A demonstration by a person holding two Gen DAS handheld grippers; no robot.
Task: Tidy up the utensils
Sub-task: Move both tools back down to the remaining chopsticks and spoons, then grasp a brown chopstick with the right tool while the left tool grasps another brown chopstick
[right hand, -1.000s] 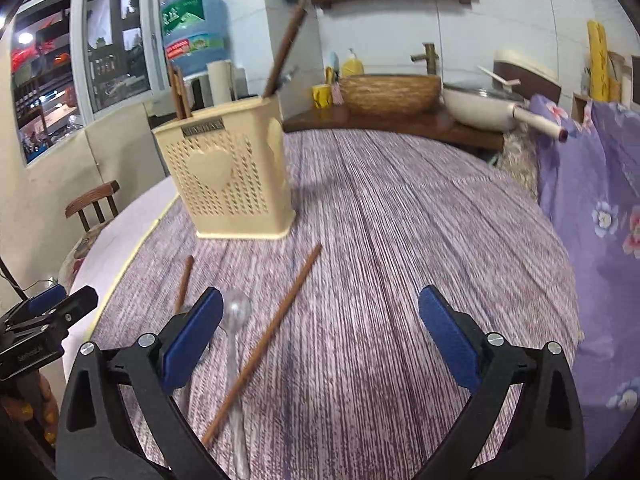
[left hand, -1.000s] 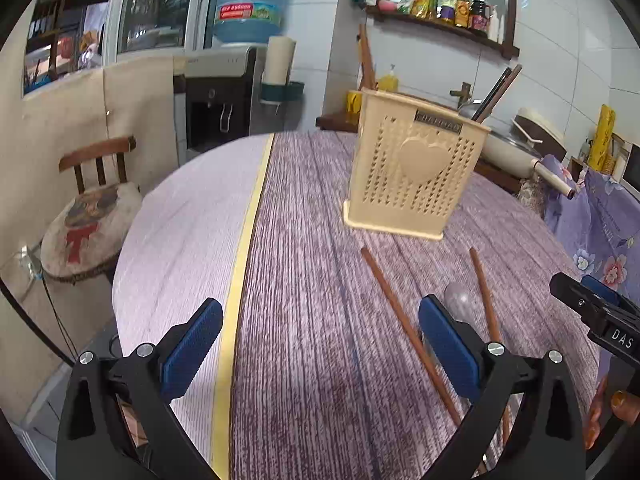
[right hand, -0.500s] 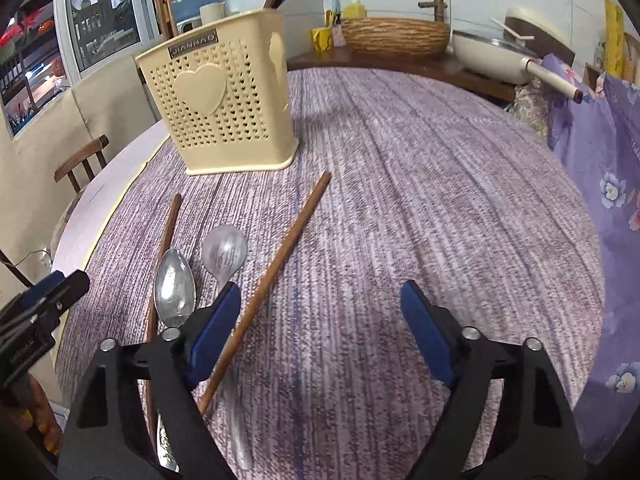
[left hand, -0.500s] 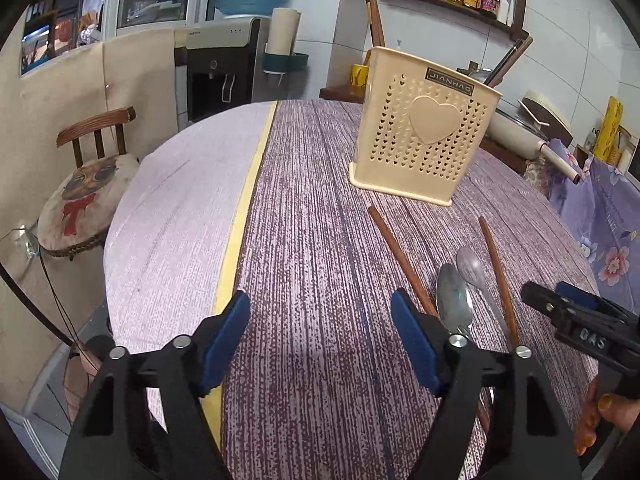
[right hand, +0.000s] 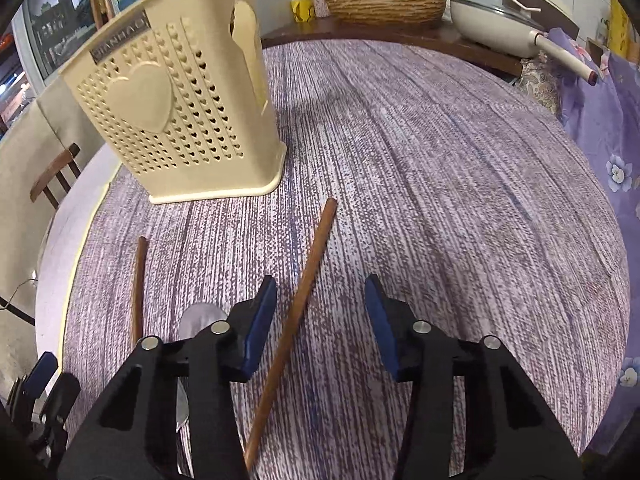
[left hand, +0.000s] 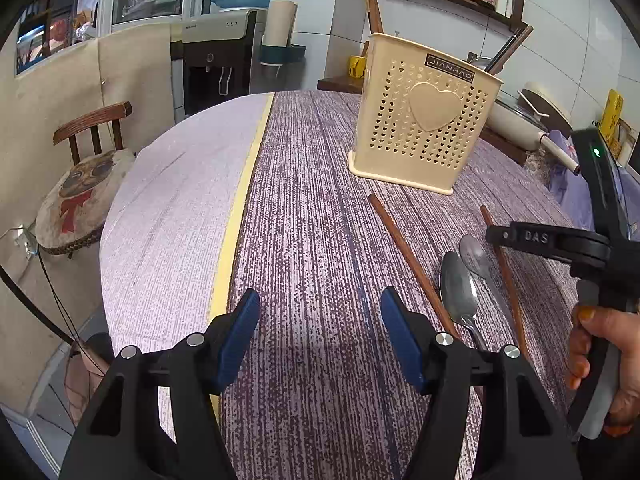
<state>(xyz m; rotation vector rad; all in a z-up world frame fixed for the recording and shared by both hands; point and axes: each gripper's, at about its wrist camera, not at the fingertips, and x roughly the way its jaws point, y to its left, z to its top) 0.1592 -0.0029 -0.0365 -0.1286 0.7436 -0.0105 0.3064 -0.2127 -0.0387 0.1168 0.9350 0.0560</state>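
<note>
A cream perforated utensil holder (left hand: 424,120) (right hand: 180,112) stands upright on the round table, with a few utensils sticking out of its top. In front of it lie two brown chopsticks (left hand: 408,248) (left hand: 504,264) with two metal spoons (left hand: 458,288) (left hand: 474,256) between them. My right gripper (right hand: 320,316) straddles the right chopstick (right hand: 308,272). Its jaws are closing, with a gap on each side of the stick. Its left finger partly hides a spoon bowl (right hand: 200,316). My left gripper (left hand: 320,324) hovers over bare tablecloth left of the utensils, jaws closing on nothing.
A purple woven cloth with a yellow stripe (left hand: 240,200) covers the table. A wooden chair (left hand: 88,184) and a water dispenser (left hand: 216,64) stand to the left. A counter behind holds a woven basket (right hand: 384,2) and a pan (right hand: 496,24). Purple floral fabric (right hand: 600,120) hangs at the right.
Both grippers' jaws have narrowed. My right gripper has moved forward and down until the right chopstick lies between its fingers. The spoons have come into the left wrist view.
</note>
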